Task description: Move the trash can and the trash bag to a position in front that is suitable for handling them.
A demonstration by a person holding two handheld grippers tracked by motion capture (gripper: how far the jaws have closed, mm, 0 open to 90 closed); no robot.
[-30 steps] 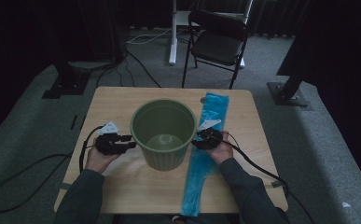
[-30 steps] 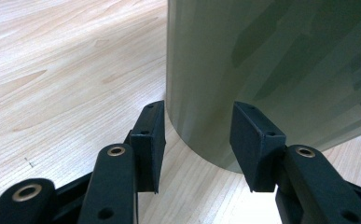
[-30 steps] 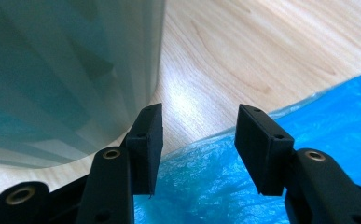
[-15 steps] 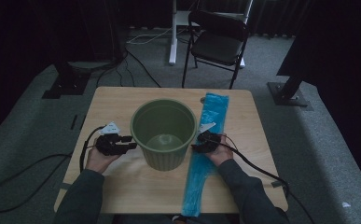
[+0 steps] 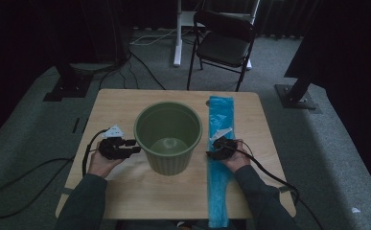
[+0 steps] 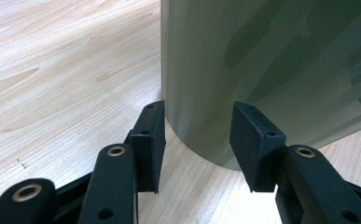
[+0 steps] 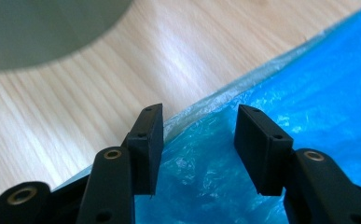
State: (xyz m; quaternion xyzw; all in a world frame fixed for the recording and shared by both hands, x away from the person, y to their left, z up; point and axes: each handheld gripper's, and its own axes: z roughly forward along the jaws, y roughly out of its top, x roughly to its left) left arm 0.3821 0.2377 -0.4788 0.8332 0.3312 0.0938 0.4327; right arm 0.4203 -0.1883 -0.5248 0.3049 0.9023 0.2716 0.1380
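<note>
Near edge of the table [image 5: 125, 191]: both forearms come in over it, one hand per gripper.

Left gripper [image 6: 197, 140], toward the left edge: jaws apart, nothing between them, tips just beside the foot of the bin [image 5: 168, 136]. From its own view the bin wall fills the gap ahead; whether a pad touches it I cannot tell.

Right gripper [image 7: 197, 147], toward the right edge: jaws apart, straddling the inner edge of the bag [image 5: 220, 158]. Crinkled blue film lies between and under the pads, not pinched.

The bag lies flat in a long strip from the near edge, which it overhangs, to the far edge. The bin stands upright mid-table, empty as far as I can see, just beside the bag.

Risks, judged:
- Film is thin and slack. A shallow bite may take one layer or slide off.
- The overhanging end could pull the strip toward the floor once it is lifted.
- The bin looks light and stands free. A nudge from the left jaws could shift or tip it.
- Trailing cables could snag the table edge.

Far side: a folding chair [image 5: 224, 45] on the floor, well apart.
</note>
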